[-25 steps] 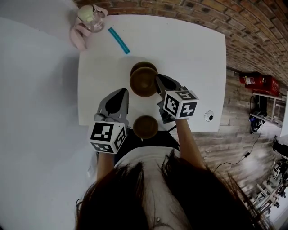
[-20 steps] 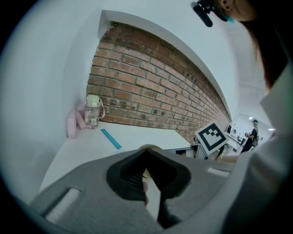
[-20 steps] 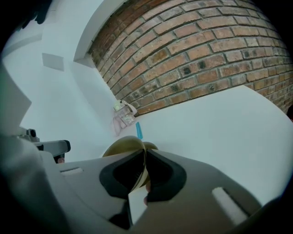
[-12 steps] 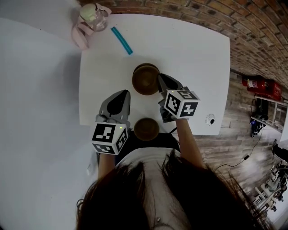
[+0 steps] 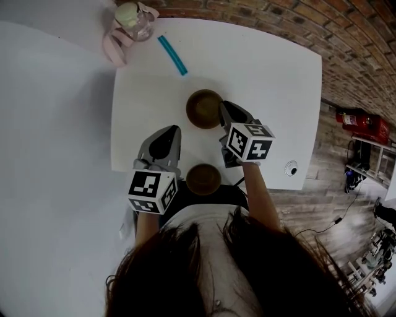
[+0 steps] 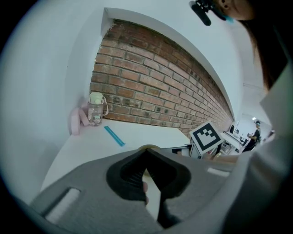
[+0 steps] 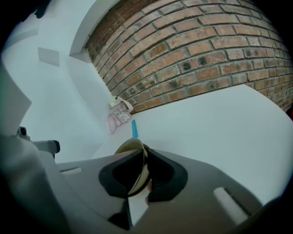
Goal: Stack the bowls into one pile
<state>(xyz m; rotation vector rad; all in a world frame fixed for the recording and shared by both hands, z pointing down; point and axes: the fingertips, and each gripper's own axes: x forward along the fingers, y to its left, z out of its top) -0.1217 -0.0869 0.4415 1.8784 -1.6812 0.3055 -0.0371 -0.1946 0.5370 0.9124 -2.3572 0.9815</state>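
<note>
The white table (image 5: 272, 80) has much bare room from 12 to 3 o'clock. The far bowl (image 5: 203, 108) sits near its middle. The right gripper (image 5: 227, 112), at the bowl's 3 o'clock, pinches its rim, I judge to steady it as the pile's base. The near bowl (image 5: 203, 178) waits at 6 o'clock, close to the table edge. The left gripper (image 5: 173, 131), at its 10 o'clock, has jaws pressed together on nothing. A bottle (image 5: 135, 18) and a blue stick (image 5: 172, 54) lie well apart at 11 o'clock.

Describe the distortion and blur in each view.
Head view: fisheye bows the table edges. Left gripper view: black round vignette, brick wall arcs, left tongs blurred. Right gripper view: the wall bows too, bowl rim soft.
</note>
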